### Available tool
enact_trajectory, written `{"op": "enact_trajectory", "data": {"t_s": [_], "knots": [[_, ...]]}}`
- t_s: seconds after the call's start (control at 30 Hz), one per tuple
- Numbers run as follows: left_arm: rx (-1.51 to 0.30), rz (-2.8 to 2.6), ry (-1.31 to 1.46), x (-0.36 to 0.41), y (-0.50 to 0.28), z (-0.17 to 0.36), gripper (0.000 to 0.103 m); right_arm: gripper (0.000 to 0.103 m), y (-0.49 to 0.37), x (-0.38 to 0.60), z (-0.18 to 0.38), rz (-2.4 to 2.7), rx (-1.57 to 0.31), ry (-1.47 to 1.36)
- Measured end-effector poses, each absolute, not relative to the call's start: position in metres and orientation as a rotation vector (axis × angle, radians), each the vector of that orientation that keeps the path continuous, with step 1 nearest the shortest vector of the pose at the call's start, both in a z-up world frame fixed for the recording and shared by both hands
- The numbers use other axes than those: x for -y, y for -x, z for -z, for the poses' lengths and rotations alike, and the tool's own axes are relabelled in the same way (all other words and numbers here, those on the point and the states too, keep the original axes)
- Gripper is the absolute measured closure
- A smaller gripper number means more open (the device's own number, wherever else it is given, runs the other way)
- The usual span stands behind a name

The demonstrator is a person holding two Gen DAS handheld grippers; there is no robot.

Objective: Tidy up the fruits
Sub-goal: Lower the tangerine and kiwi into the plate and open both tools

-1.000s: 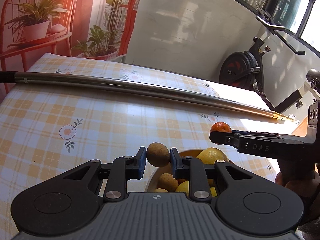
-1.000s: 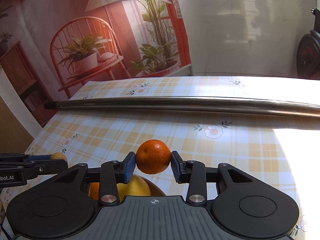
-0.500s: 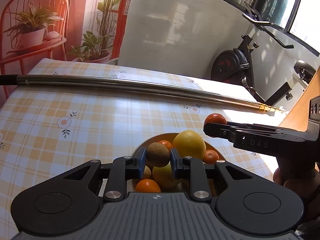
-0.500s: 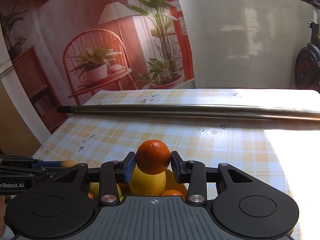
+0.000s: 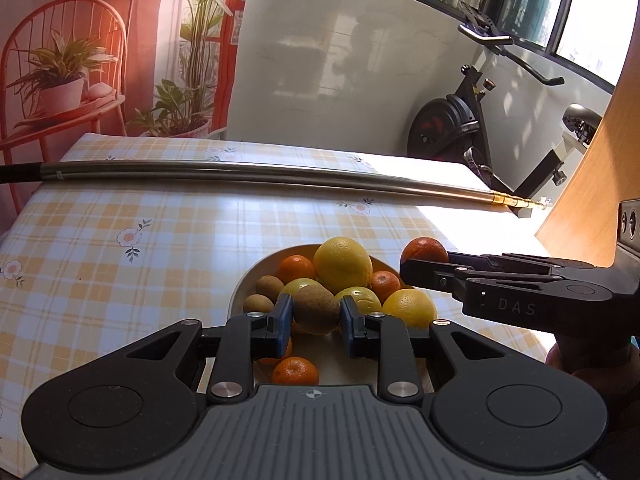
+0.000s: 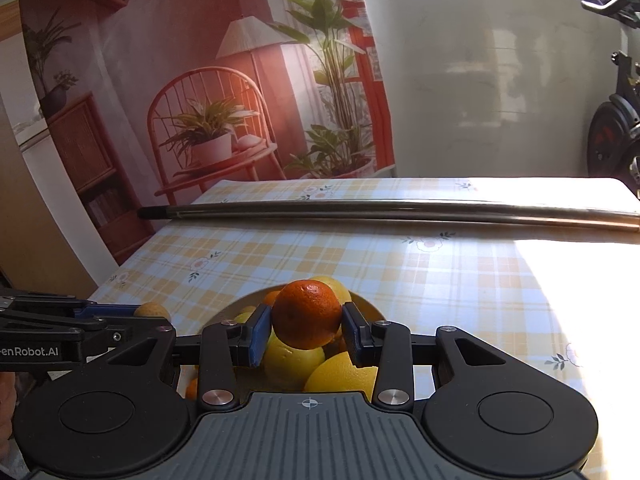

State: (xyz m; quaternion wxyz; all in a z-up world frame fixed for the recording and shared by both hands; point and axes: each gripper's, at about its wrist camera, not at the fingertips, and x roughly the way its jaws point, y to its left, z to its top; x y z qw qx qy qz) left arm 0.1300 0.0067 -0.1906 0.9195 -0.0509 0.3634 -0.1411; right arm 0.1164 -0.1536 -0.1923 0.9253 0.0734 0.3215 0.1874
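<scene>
My left gripper [image 5: 316, 316] is shut on a brown kiwi [image 5: 316, 309], held above the near side of a pale bowl [image 5: 256, 270] heaped with oranges, lemons and kiwis. A big yellow citrus [image 5: 342, 266] tops the pile. My right gripper [image 6: 307, 330] is shut on an orange [image 6: 307, 314] over the same bowl [image 6: 366, 306]. In the left wrist view the right gripper [image 5: 416, 264] reaches in from the right with the orange [image 5: 425, 249] at its tip. In the right wrist view the left gripper [image 6: 136, 316] enters from the left, the kiwi [image 6: 151, 311] showing at its tip.
A long steel pole [image 5: 260, 178] lies across the checked tablecloth [image 5: 120, 248] beyond the bowl. An exercise bike [image 5: 480, 128] stands past the table's far right corner. A wooden panel [image 5: 592, 200] rises at the right. A person's hand [image 5: 580, 364] holds the right gripper.
Both grippers have risen and drawn back with their fruit, so the whole bowl and its pile now show below them. Both grips are unchanged.
</scene>
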Motion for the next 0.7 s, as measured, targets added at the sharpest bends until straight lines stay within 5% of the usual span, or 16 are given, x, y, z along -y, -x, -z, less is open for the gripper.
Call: {"op": "enact_trajectory", "data": {"t_s": [0.7], "knots": [[-0.851,0.323,0.004,0.014,-0.135,0.212,0.076,0.067,-0.101,0.166,0.214,-0.393,-0.689,-0.177]]}}
